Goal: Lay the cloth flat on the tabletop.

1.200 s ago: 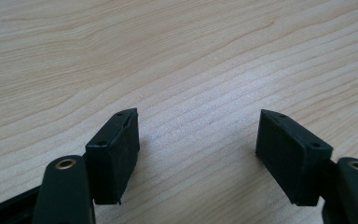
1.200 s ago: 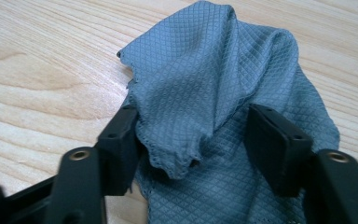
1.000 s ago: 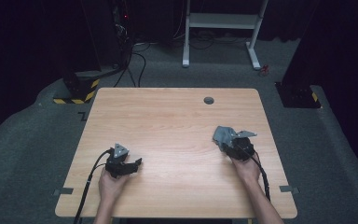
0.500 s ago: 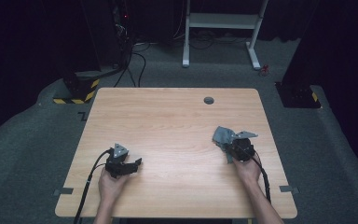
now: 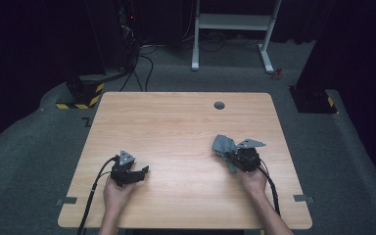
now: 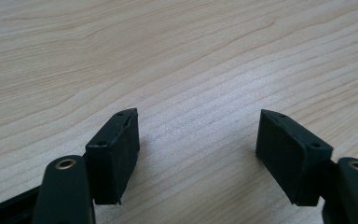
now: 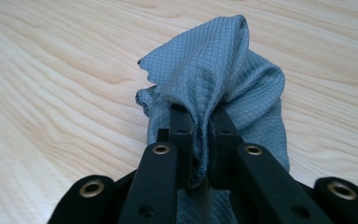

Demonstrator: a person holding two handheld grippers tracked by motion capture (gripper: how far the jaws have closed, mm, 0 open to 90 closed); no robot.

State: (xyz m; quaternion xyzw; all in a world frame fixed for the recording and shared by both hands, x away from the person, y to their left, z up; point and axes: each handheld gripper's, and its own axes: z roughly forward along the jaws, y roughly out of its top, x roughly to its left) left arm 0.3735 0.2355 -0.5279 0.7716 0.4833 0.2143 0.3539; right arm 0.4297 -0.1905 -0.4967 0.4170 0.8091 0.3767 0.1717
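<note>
A grey-blue quilted cloth [image 5: 223, 145] lies bunched on the right half of the wooden table [image 5: 176, 122]. My right gripper [image 5: 236, 157] is shut on it: in the right gripper view the two black jaws pinch a fold of the cloth [image 7: 214, 79], which drapes over the right gripper [image 7: 199, 140]; its jaws have just been closing on that fold. My left gripper [image 5: 139, 172] rests low over the table's front left. Its fingers [image 6: 114, 154] stand wide apart over bare wood, and the left gripper [image 6: 198, 154] is open with nothing between them.
A small dark round grommet [image 5: 219, 105] sits near the table's far edge. Beyond the table, on the grey carpet, stand a white desk frame [image 5: 232, 22], cables and a yellow-and-black striped base [image 5: 81, 98]. A cable trails from each gripper toward the front edge.
My right gripper has closed on the cloth and shifted slightly left and up with it, bunching the fabric. The left gripper has stayed where it was.
</note>
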